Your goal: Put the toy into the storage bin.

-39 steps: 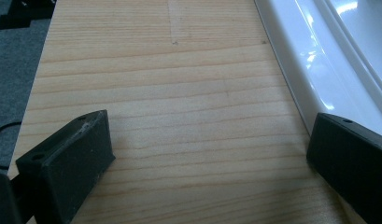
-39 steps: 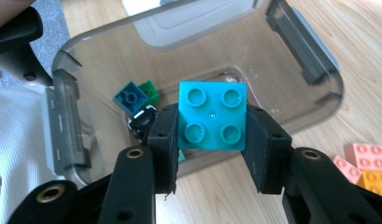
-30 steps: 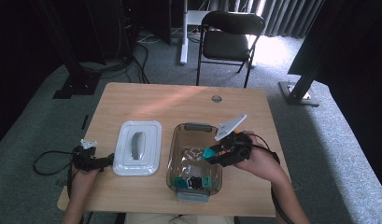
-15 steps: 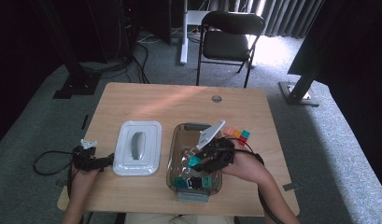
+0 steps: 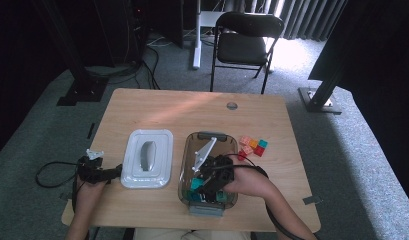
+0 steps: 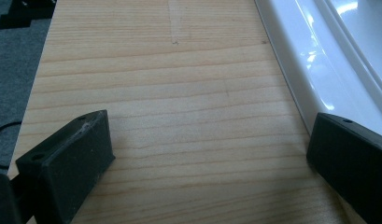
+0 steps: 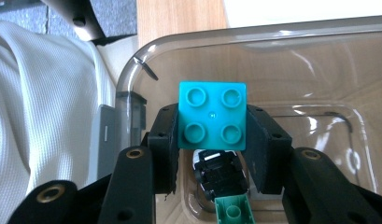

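green brick [image 7: 233, 212] cut off by the bottom edge of the right gripper view, dark object [image 7: 220, 173] under the teal brick [image 7: 212, 115] partly hidden and not identifiable, white lid [image 6: 328, 56] cut by the left gripper view's edge, small coloured bricks [image 5: 253, 146] too small to count

On my wooden table [image 5: 157, 107] a white lid [image 5: 148, 158] lies flat toward its left side. I see a small cluster of coloured bricks [image 5: 253, 146] toward the table's right and a round grommet [image 5: 232, 105] near its far edge. Beyond the table stands a black folding chair [image 5: 244, 42].
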`<state>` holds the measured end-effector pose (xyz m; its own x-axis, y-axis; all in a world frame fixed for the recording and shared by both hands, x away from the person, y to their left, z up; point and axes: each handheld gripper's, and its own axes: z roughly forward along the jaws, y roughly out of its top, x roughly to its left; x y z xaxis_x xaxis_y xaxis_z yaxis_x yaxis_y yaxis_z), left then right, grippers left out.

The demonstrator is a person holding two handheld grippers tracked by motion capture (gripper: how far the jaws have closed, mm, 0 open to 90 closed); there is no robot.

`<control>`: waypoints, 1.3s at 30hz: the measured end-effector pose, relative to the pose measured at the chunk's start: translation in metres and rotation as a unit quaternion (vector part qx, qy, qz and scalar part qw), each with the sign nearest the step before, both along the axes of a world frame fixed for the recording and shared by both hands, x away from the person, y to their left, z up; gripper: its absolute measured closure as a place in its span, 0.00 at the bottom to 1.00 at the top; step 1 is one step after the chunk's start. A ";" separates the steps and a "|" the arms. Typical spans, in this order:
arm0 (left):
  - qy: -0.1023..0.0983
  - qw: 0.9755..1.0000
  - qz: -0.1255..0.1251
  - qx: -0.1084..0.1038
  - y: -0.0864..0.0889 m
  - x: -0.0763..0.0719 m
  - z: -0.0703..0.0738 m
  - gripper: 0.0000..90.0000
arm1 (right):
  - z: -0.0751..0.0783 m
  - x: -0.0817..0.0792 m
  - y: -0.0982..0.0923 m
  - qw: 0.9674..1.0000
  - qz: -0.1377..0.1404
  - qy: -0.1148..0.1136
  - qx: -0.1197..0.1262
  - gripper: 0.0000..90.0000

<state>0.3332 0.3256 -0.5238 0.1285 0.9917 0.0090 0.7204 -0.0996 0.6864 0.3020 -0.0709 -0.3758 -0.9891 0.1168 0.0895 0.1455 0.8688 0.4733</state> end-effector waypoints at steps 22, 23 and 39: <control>0.000 1.000 0.000 0.000 0.000 0.000 0.000 0.01 | -0.034 0.004 0.036 0.997 0.026 0.024 -0.067 0.65; 0.000 1.000 -0.001 0.000 0.000 0.000 0.000 0.01 | -0.035 0.004 0.037 0.997 0.026 0.025 -0.069 0.65; 0.000 1.000 -0.001 0.000 0.000 0.000 0.000 0.01 | -0.046 0.006 0.040 0.995 0.024 0.041 -0.093 0.64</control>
<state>0.3332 0.3257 -0.5237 0.1296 0.9915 0.0090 0.7206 -0.1004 0.6860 0.3077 -0.0304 -0.4216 -0.9843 0.0909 0.1515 0.1325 0.9470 0.2926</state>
